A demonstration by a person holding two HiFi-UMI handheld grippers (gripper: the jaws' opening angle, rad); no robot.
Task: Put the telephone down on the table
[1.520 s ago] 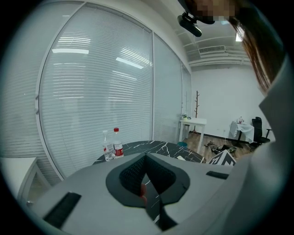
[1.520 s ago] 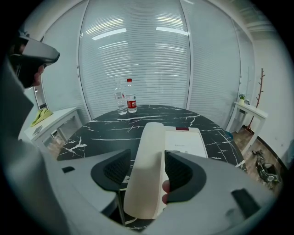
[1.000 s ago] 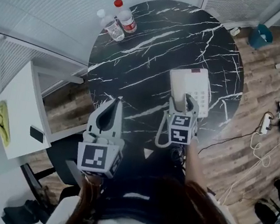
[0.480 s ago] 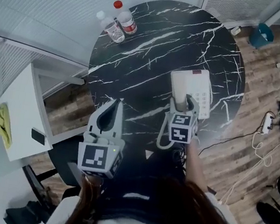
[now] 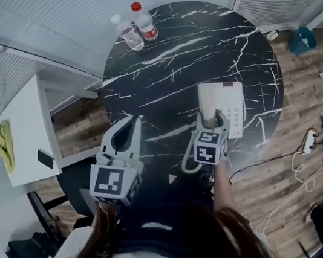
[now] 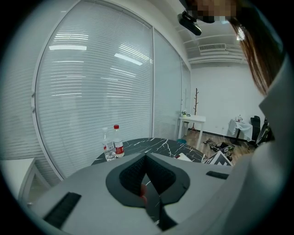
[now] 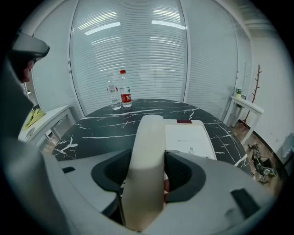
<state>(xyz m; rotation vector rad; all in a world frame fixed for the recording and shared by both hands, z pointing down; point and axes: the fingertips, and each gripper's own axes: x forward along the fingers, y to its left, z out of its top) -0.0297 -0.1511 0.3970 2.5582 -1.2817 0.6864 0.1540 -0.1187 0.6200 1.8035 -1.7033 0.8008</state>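
A white telephone base (image 5: 227,102) lies on the right side of the round black marble table (image 5: 180,55). My right gripper (image 5: 213,120) hovers over the base's near-left edge, shut on the white handset (image 5: 211,116). In the right gripper view the handset (image 7: 148,137) stands upright between the jaws, with the base (image 7: 190,140) just beyond it on the table. My left gripper (image 5: 129,123) hangs over the table's near edge, left of the phone. Its jaws (image 6: 147,158) are shut with nothing in them.
Two clear water bottles (image 5: 137,24) stand at the table's far left edge; they also show as bottles (image 7: 118,95) in the right gripper view. A white side cabinet (image 5: 23,133) stands left of the table. Cables and a power strip (image 5: 310,141) lie on the wood floor to the right.
Almost nothing has moved. The right gripper keeps its hold on the handset over the base, and the left gripper stays where it was.
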